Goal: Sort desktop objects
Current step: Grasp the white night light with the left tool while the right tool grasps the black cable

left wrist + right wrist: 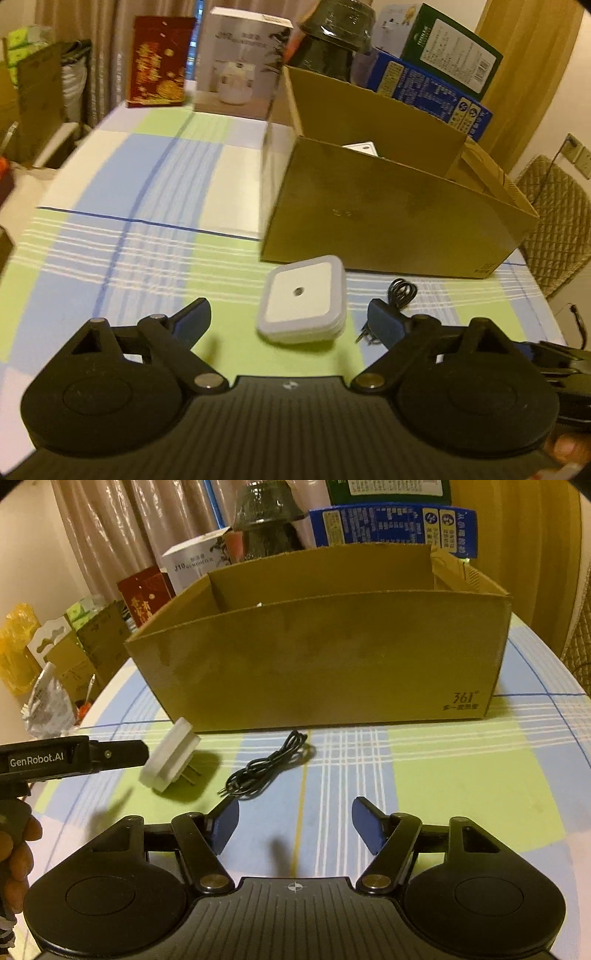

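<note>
Between my left gripper's (pixel 290 319) spread fingers the white plug-in night light (pixel 303 304) rests tilted on the checked tablecloth (pixel 147 240), untouched. My right gripper (pixel 295 823) also gapes, just short of the coiled black cable (pixel 267 766). Behind both stands the cardboard box (pixel 317 657).

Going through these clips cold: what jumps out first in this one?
The big open cardboard box fills the middle of the checked tablecloth. Just in front of it lie a white square plug-in light, between the open left tool, and a coiled black cable ahead of the open right tool.
</note>
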`<state>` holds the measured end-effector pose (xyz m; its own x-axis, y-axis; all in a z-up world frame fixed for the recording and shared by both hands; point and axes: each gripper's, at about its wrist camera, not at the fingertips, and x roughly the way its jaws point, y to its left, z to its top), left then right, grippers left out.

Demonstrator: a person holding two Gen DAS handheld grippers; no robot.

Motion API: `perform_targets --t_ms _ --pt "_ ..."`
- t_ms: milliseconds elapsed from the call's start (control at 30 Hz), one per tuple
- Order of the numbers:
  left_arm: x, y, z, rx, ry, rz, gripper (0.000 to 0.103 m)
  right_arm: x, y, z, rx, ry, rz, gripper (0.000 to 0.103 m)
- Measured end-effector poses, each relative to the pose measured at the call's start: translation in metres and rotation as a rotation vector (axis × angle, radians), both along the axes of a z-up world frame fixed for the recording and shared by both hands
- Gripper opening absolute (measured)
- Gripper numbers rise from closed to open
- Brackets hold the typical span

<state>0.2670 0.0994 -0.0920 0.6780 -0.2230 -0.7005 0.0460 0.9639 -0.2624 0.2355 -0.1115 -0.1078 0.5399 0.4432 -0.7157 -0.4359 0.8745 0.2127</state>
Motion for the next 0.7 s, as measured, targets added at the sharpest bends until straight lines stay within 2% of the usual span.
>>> perform_targets --t_ms 100,367,500,633,700 --pt "0.011 -0.001 -0.011 -0.026 0.004 -0.016 0.085 0.008 0.003 -0.008 -0.007 0.0 0.001 0.066" --pt "0.031 0.006 -0.029 -0.092 0.032 -0.051 0.062 0.02 0.013 -0.024 0.0 0.003 0.003 0.066" --pt "0.03 0.003 -0.029 -0.075 0.028 -0.074 0.06 0.023 0.021 -0.025 0.014 -0.01 -0.002 0.066" --pt "0.026 0.007 -0.025 -0.038 -0.004 -0.031 0.06 0.025 0.033 -0.028 0.022 -0.023 -0.001 0.065" --pt "0.024 0.011 -0.023 -0.053 -0.009 -0.018 0.06 0.026 0.041 -0.031 0.018 -0.026 0.006 0.062"
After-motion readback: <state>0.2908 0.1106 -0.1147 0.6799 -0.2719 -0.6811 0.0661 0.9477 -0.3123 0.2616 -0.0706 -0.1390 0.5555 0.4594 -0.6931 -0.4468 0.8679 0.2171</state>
